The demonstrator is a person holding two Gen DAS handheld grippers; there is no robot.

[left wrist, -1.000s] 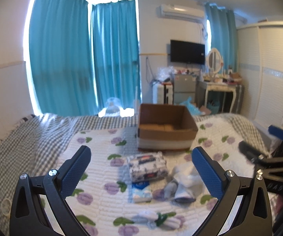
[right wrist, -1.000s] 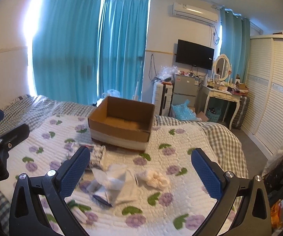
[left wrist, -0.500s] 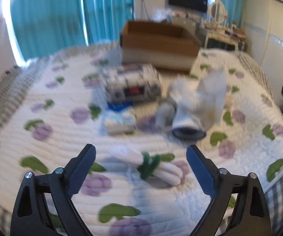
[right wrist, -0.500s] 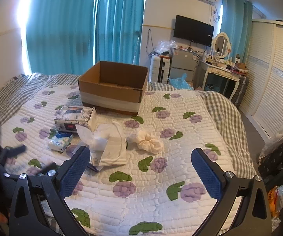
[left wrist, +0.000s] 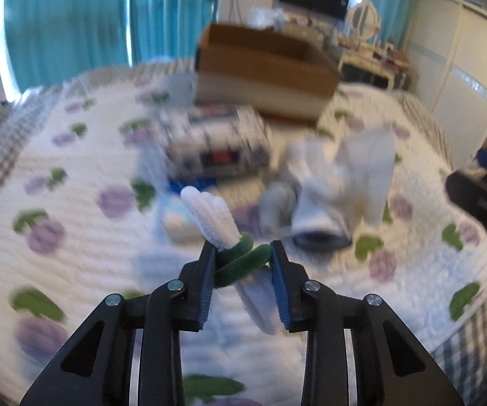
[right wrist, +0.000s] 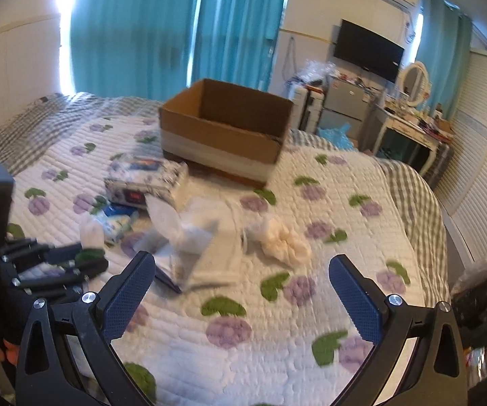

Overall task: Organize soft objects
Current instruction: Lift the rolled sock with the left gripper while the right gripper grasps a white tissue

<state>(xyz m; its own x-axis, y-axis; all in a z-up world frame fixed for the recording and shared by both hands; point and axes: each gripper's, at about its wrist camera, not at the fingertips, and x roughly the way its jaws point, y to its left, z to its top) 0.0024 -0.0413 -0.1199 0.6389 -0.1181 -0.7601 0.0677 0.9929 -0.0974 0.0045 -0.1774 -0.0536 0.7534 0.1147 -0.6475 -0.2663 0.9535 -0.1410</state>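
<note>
My left gripper (left wrist: 242, 253) is shut on a white fuzzy toy with a green band (left wrist: 225, 230), lifted a little above the quilted bed (left wrist: 74, 230). It also shows in the right wrist view (right wrist: 91, 233), held by the left gripper (right wrist: 74, 260). My right gripper (right wrist: 241, 277) is open and empty above the bed. An open cardboard box (right wrist: 226, 132) stands at the far side of the bed. A patterned tissue pack (right wrist: 145, 186), a blue-white packet (right wrist: 116, 223), a crumpled white cloth (right wrist: 192, 233) and a cream scrunchie (right wrist: 286, 240) lie in front of the box.
Teal curtains (right wrist: 175, 27) hang behind the bed. A dresser with a mirror (right wrist: 413, 125) and a white wardrobe (right wrist: 480, 155) stand to the right. The bed's right edge (right wrist: 426, 203) has a checked border. A dark bag (right wrist: 480, 291) lies at right.
My left gripper has come down, closed on the white and green toy and raised it. My right gripper has tilted down toward the bed and stays open.
</note>
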